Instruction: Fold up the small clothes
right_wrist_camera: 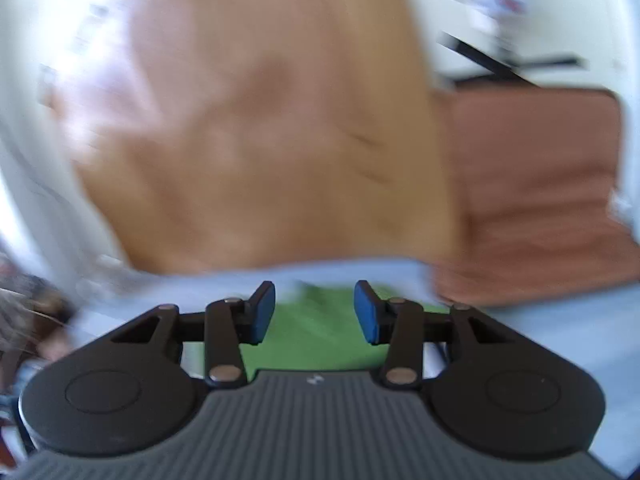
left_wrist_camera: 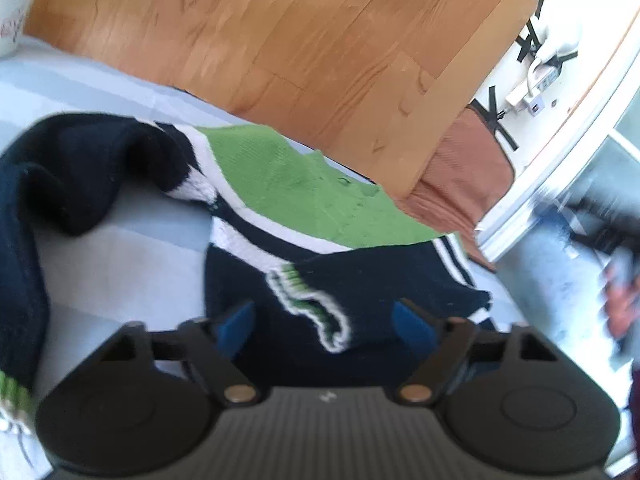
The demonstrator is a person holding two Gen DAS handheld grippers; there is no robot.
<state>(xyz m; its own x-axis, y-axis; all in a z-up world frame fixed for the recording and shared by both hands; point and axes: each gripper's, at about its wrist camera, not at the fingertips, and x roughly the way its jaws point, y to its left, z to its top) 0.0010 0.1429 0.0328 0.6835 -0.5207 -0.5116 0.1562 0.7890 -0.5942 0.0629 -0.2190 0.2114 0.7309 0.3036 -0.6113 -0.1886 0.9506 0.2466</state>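
Left to right in the left wrist view: a white cup (left_wrist_camera: 12,20) bears red markings too blurred to read. The navy and green sweater (left_wrist_camera: 280,216) lies on the pale blue cloth (left_wrist_camera: 120,264); its green-and-white emblem (left_wrist_camera: 316,312) shows no legible lettering. Left gripper (left_wrist_camera: 326,322): spread, straddling the navy fabric. Right gripper (right_wrist_camera: 315,312): spread, above the green part.

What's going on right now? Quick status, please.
Left gripper open over navy-and-green sweater. Right gripper open, empty, above its green part. Nothing in the way.
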